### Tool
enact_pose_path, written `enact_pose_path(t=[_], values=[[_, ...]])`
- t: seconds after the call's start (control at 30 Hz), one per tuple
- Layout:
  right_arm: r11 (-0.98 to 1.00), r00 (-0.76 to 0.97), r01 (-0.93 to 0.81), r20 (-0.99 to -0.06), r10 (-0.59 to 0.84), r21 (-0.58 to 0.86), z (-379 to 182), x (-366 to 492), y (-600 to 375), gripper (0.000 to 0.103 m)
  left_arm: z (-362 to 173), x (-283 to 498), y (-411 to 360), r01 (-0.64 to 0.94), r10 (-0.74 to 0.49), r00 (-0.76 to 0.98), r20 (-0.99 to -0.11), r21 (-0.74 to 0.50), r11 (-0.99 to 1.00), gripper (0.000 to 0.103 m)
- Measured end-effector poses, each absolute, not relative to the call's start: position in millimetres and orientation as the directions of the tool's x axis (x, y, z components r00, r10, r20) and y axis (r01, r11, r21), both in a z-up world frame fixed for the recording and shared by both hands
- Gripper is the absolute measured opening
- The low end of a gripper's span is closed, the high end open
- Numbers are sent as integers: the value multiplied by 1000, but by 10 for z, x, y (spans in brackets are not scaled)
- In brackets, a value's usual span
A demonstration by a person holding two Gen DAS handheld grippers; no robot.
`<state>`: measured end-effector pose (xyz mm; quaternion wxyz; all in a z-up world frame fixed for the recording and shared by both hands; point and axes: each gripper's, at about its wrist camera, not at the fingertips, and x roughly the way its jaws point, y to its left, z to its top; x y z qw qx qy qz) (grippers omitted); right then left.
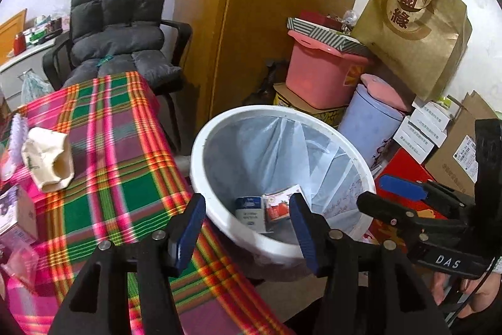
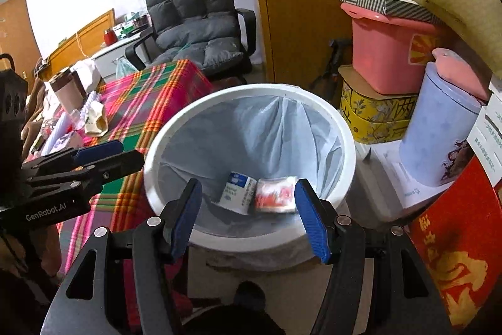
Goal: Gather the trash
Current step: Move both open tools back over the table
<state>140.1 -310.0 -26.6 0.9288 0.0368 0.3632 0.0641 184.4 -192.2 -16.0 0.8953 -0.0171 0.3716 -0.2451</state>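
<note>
Straight ahead of both grippers, the white bin (image 2: 251, 127) is standing beside the plaid table (image 1: 119, 165), with a blue-and-white carton (image 2: 237, 192) and a red-and-white packet (image 2: 276, 193) lying side by side on its liner. Neither tool is holding anything: the right gripper (image 2: 248, 203) is hovering over the near rim with its fingers spread wide, and the left gripper (image 1: 248, 218) is doing the same, jaws apart and empty. Remaining rubbish appears to be lying off to the left of the tools on the table: a crumpled cream paper cup (image 1: 48, 160) and a small box (image 1: 17, 211). Being nearer that side, the left gripper is probably better placed to swing over for them.
</note>
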Motion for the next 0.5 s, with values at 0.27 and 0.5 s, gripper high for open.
enact_pose_path(t=[0.27,0.5], values=[[976,723,-150,-656,216,156,-207,1274,-2875,63,-73,1590,-1618,358,-387,658,-646,-184,916,55],[960,706,-217,-651,279,176,-196,1162,-2641,63,-57,1333,-1322,288,-316,692,-649,-153,945,55]])
